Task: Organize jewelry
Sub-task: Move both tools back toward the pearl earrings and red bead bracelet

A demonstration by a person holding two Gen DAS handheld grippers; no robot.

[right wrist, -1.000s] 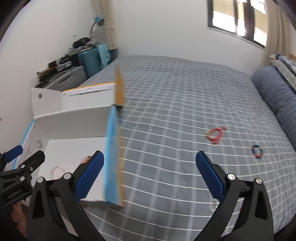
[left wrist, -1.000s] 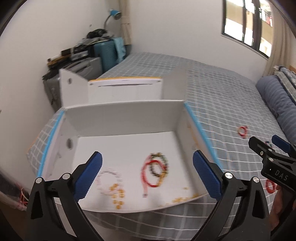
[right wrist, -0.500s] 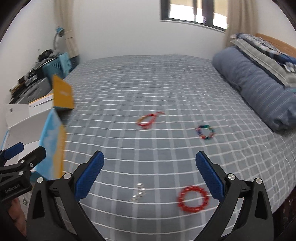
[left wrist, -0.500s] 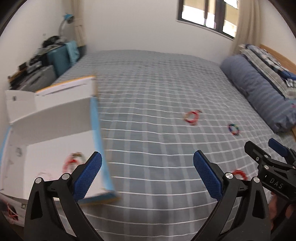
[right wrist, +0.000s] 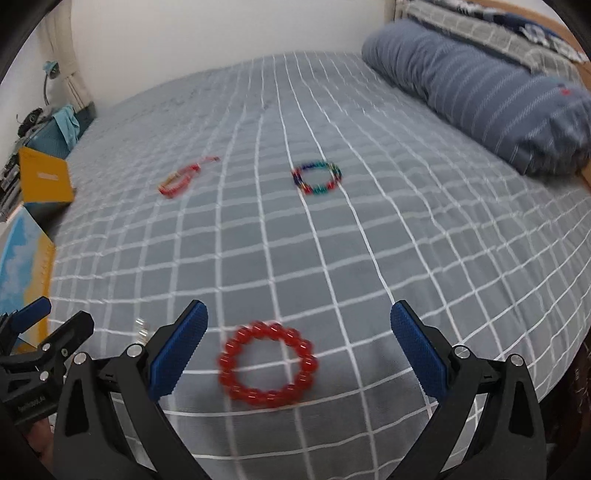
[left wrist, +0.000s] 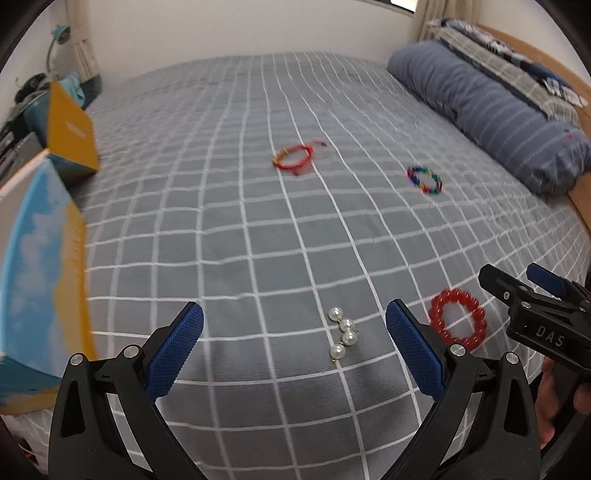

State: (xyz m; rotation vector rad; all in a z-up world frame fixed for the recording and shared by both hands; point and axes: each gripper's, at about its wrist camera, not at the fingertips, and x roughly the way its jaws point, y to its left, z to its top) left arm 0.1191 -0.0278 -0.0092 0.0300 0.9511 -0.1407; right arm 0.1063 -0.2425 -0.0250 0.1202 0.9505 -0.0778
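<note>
Loose jewelry lies on the grey checked bedspread (left wrist: 258, 221). A string of pearl beads (left wrist: 341, 339) lies just ahead of my open, empty left gripper (left wrist: 293, 345). A red bead bracelet (right wrist: 267, 363) lies between the fingers of my open, empty right gripper (right wrist: 299, 349); it also shows in the left wrist view (left wrist: 458, 319). Farther off lie a red cord bracelet (left wrist: 295, 158) and a multicoloured bead bracelet (left wrist: 424, 180). They also show in the right wrist view: the cord bracelet (right wrist: 181, 181) and the multicoloured bracelet (right wrist: 317, 178). The open cardboard box (left wrist: 40, 266) stands at the left.
A blue striped pillow (left wrist: 487, 110) lies along the right side of the bed. The bed's front edge runs just under both grippers. Clutter and a lamp (left wrist: 59, 35) stand past the bed's far left corner.
Both grippers have swung right, away from the box with jewelry in it, toward the loose pieces on the bed. The pearls and red bead bracelet now lie close in front.
</note>
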